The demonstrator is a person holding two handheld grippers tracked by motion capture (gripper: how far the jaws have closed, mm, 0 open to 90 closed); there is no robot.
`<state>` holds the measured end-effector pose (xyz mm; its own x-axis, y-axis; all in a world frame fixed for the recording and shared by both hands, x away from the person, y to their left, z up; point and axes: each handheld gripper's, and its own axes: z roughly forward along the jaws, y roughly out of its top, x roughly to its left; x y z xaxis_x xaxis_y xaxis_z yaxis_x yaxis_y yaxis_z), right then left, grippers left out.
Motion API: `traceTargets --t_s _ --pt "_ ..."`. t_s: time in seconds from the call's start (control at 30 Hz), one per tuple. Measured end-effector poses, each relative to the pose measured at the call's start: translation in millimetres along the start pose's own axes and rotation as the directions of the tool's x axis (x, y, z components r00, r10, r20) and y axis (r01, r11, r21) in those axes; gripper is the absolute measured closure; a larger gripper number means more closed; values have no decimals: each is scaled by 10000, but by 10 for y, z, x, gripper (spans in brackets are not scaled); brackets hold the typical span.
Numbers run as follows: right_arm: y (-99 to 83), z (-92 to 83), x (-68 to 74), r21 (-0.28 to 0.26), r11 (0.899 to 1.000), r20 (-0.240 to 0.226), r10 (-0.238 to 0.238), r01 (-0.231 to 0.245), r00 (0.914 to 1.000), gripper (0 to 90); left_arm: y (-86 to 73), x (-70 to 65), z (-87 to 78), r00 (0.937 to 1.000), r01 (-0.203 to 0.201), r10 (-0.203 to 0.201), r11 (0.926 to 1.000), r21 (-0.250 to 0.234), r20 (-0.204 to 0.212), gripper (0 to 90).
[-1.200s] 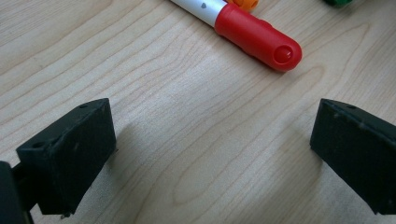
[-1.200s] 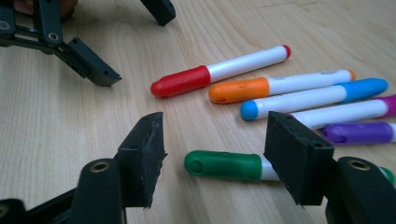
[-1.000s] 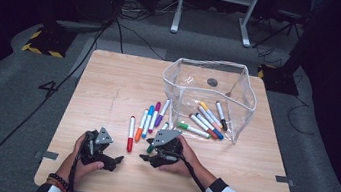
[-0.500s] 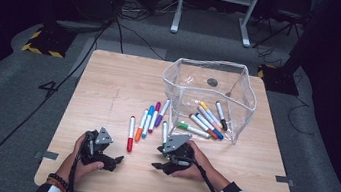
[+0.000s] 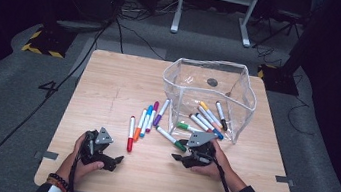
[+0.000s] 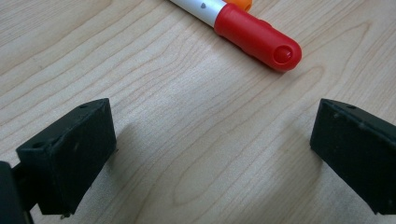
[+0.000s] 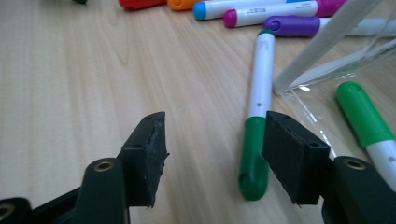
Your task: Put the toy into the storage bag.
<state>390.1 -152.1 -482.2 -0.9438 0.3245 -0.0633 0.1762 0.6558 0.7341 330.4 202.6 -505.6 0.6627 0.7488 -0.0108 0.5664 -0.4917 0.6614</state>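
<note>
The right gripper point(image 5: 184, 157) is sitting low over the desk point(image 5: 109, 87) near its front edge, held in the person's right hand point(image 5: 212, 165), and its jaws are pointing toward the loose markers. In the right gripper view its jaws are standing apart with bare wood between them; they have just been closing a little, and nothing is pinched. A green-capped marker point(image 7: 256, 135) is lying just beside the right-hand jaw, its cap end nearest the camera and its white barrel running away toward the other markers. From the high view this same marker point(image 5: 171, 139) is lying flat on the desk just in front of the clear bag point(image 5: 247, 94), close to the right gripper's tips.

The left gripper point(image 5: 119, 160) is resting near the front left of the desk in the person's left hand point(image 5: 84, 157). In the left gripper view its jaws are spread wide, with only wood grain between them. A red-capped marker point(image 6: 254, 35) is lying beyond the jaws, apart from both; from above it point(image 5: 130, 133) is the leftmost of the loose row.

Next to it an orange marker point(image 5: 139, 125), a blue marker point(image 5: 146, 118) and a purple marker point(image 5: 160, 113) are lying side by side on the desk. Several more markers are lying inside the clear bag, which is standing open toward the back right of the desk.
</note>
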Motion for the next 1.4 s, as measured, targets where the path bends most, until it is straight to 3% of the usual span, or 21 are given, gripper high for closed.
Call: traceTargets --t_s 0.1,0.2,0.37,0.5,0.77,0.87,0.97,1.1,1.23,1.4 --pt "-35 109 -81 243 9993 234 279 -285 9993 426 0 -1 1 10000 31 -31 10000 -8 16 5" --pt "-55 166 -130 215 9981 161 571 -575 9982 459 0 -1 2 10000 26 -26 10000 -9 21 5" --pt "-55 192 -195 115 9953 202 960 -963 9952 615 0 0 1 10000 11 -11 10000 -1 28 5" --pt "-67 147 -214 295 9936 240 1083 -1090 9938 744 0 0 2 10000 21 -21 10000 -2 37 5" --pt "-250 -114 -258 699 9934 2 913 -911 9958 751 19 7 20 9999 -66 66 10000 -16 149 3" --pt "-269 -237 -223 566 9957 -94 739 -733 9972 752 37 11 36 9997 -133 133 9999 -25 189 2" --pt "-260 -408 -222 74 9969 -346 791 -789 9963 752 40 8 38 9998 -111 112 9999 -31 165 2" --pt "-215 -647 -207 -378 9974 -327 607 -619 9976 752 39 8 37 9998 -117 117 9999 -29 168 2" --pt "-118 -989 -154 -891 9960 -230 80 -101 9997 752 38 5 40 9998 -71 72 10000 -53 185 3" --pt "9 -1449 -174 -1419 9898 -37 -166 159 9999 752 39 6 36 9998 -120 120 9999 -19 162 4"
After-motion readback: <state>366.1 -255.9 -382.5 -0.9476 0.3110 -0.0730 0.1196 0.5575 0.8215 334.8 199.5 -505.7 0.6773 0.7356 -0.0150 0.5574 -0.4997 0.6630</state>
